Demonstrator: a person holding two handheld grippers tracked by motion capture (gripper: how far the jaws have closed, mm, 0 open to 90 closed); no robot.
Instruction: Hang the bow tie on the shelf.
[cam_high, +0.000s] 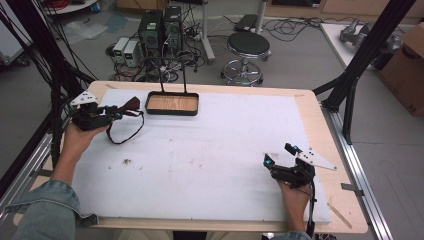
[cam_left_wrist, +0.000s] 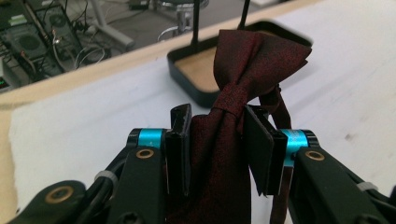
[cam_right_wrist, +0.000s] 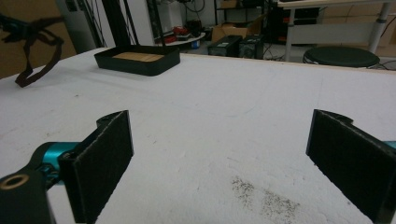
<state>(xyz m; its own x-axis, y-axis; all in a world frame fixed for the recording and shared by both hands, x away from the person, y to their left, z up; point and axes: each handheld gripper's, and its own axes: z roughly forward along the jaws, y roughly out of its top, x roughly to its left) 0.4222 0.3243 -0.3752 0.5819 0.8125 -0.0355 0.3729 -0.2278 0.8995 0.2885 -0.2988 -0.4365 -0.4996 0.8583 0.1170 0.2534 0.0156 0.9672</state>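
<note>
High view: left gripper (cam_high: 116, 114) clamped on dark red bow tie (cam_high: 131, 104) beside tray (cam_high: 172, 104); right gripper (cam_high: 280, 154) wide open, empty.

Two black grippers are seen. On the left gripper (cam_left_wrist: 217, 154), bright blue rings, round brass screws and flat black pads are shown. A grey three-cornered plate is fixed on top of the right gripper (cam_high: 280, 153), and a black cable hangs from it. Blue denim sleeves are worn.

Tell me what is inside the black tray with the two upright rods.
The black rectangular tray shows a light wooden floor panel with nothing on it. In the left gripper view, the dark red fabric bow tie covers part of it.
</note>
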